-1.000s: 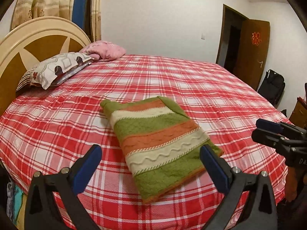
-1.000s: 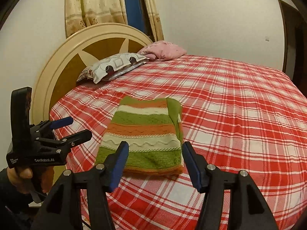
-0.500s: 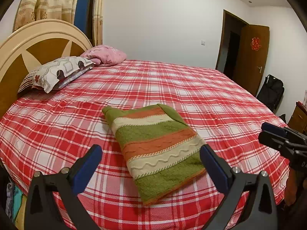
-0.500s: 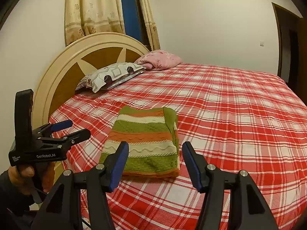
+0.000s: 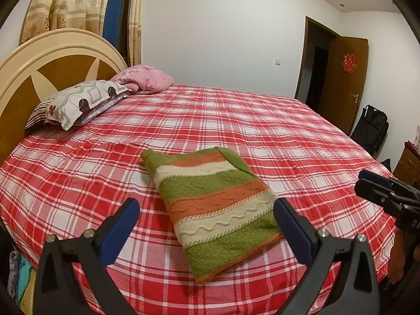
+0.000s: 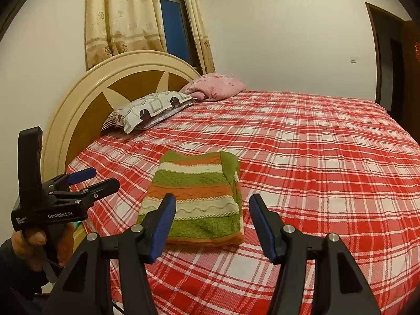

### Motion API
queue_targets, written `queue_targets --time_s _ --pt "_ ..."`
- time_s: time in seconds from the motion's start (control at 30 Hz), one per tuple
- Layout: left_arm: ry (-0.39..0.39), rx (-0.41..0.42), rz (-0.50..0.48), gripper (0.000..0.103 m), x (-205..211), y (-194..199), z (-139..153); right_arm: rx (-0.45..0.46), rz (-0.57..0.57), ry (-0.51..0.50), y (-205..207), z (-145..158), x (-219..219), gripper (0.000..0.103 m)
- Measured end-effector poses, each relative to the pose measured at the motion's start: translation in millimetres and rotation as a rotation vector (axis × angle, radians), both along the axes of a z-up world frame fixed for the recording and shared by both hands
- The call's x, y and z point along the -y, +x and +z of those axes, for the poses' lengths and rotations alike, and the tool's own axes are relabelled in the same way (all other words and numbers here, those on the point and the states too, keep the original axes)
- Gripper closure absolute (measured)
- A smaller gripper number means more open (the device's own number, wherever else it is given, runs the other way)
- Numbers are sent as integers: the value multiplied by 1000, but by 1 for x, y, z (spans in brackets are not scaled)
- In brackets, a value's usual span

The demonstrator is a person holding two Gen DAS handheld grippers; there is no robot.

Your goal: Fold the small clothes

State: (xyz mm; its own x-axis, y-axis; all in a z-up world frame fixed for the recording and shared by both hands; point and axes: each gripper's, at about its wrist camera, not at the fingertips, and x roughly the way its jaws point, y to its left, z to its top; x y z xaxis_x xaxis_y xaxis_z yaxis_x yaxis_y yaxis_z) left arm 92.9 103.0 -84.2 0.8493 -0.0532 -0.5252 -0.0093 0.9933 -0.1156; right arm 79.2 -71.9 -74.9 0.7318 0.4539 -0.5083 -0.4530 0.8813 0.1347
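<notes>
Right now the folded striped sweater [image 5: 214, 210] lies flat on the bed [image 5: 302, 141], on its red plaid sheet, near the edge closest to the person and well short of the pillows. Both sets of tongs hang above that near edge, clear of the knit. The left tongs [image 5: 206, 219] stand wide apart with nothing between their blue pads; the sweater shows on the sheet beyond them. The right tongs [image 6: 212, 216] are also parted and empty. A patterned pillow [image 6: 147, 110] and a pink pillow [image 6: 218, 85] rest by the round headboard [image 6: 86, 105]. A hand [image 6: 34, 241] grips the left tool's handle.
</notes>
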Motion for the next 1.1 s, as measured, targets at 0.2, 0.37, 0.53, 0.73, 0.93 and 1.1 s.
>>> queue_targets --time_s 0.2,0.37,0.53,0.73,0.93,1.1 --pt "-1 13 1 0 -1 -2 4 8 -14 25 -2 5 4 44" --pt "0 21 1 0 -1 -3 7 17 -9 29 -4 7 5 44" --pt "5 14 3 0 1 -2 4 14 -3 26 -4 6 3 44" --pt "4 -1 3 0 1 0 4 11 -2 25 -3 6 3 44" --pt "19 15 13 0 3 -2 7 17 -3 24 -5 6 2 44" --pt "22 33 16 0 3 -4 10 49 -4 14 -9 7 -1 44"
